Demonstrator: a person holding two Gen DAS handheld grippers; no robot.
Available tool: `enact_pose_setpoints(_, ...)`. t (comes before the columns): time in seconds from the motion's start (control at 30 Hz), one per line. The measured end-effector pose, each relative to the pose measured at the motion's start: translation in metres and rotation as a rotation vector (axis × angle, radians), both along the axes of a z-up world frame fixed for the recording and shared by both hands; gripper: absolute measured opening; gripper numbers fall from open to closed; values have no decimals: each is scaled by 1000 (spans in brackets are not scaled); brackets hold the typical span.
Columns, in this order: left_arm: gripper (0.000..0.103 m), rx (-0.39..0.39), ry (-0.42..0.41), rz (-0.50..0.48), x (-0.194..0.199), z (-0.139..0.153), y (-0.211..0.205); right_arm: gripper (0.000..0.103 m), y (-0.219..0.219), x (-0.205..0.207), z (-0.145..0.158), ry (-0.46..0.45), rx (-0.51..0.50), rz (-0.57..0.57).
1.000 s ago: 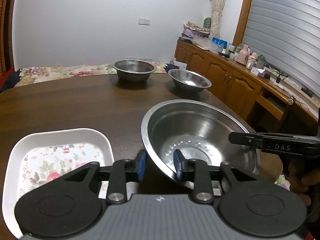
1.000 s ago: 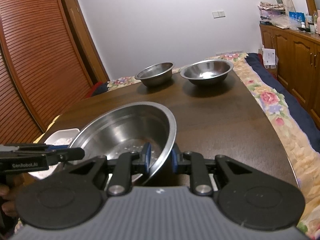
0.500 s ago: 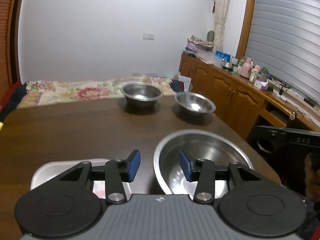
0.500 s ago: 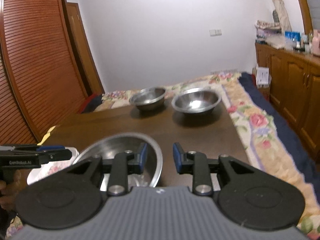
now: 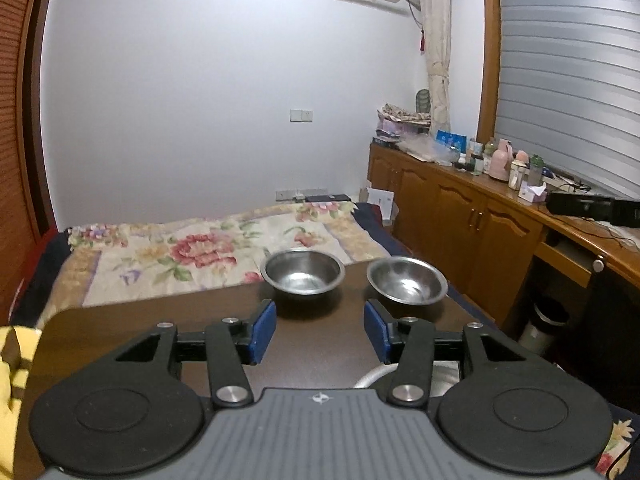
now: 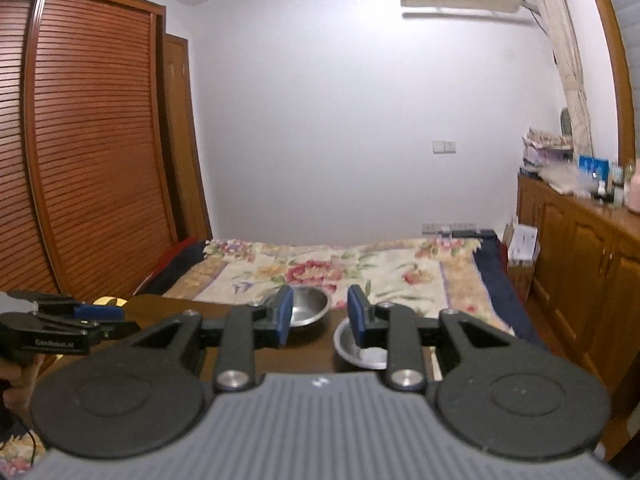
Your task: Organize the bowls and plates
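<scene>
Looking ahead from both tongs, the two small bowls sit side by side at the far end of the desk [image 5: 160, 328], close to the bed [image 5: 168, 252]. The deeper bowl [image 5: 302, 271] is on the left and the wider bowl [image 5: 407, 280] is on the right, near each other but not touching.

The left tongs [image 5: 320, 332] have just been opening, and nothing is between the blue pads. The deeper bowl lies straight past them. The right tongs [image 6: 319, 314] have just been opening a little too, and they hold nothing. In the right wrist view the wider bowl [image 6: 352, 344] shows just under the right pad.

I think each hand is nearer its own bowl.

Both bowls are round shiny metal, standing upright and empty, so no long side matters. A thin rim is the place to pinch. A curved metal edge [image 5: 372, 376] peeks out low behind the left tongs; it may be the big bowl.
</scene>
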State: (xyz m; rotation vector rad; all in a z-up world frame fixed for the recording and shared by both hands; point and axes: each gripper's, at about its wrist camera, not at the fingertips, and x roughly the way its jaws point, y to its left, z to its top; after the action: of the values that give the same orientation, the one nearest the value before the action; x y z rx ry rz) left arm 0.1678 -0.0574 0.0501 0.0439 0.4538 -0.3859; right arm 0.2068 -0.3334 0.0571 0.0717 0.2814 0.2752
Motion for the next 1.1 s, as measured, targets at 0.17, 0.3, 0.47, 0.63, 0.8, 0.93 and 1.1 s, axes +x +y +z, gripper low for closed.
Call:
enact_pose_setpoints(0.17,53,-8,5,11,20,8,-1,32,-4,26,8,14,-12,28)
enact_pose_setpoints(0.3,53,16,8,19,41,9,-7,34,0,49,8,35,-42,54)
enact_pose_setpoints(0.47,54,32,34,29,71,2,-15,38,3,90,0,92,-37,85)
enact_pose_setpoints(0.63,57,47,55,13,103,-10,-26,40,10,128,-11,140,-39,106)
enact_pose_setpoints(0.8,57,68,91,17,140,-27,-32,41,21,168,-31,195,-52,126)
enact_pose_setpoints(0.93,57,86,126,19,168,-45,-34,41,29,200,-57,258,-41,137)
enact_pose_setpoints(1.1,57,93,165,21,194,-64,-36,41,37,228,-82,327,-20,144)
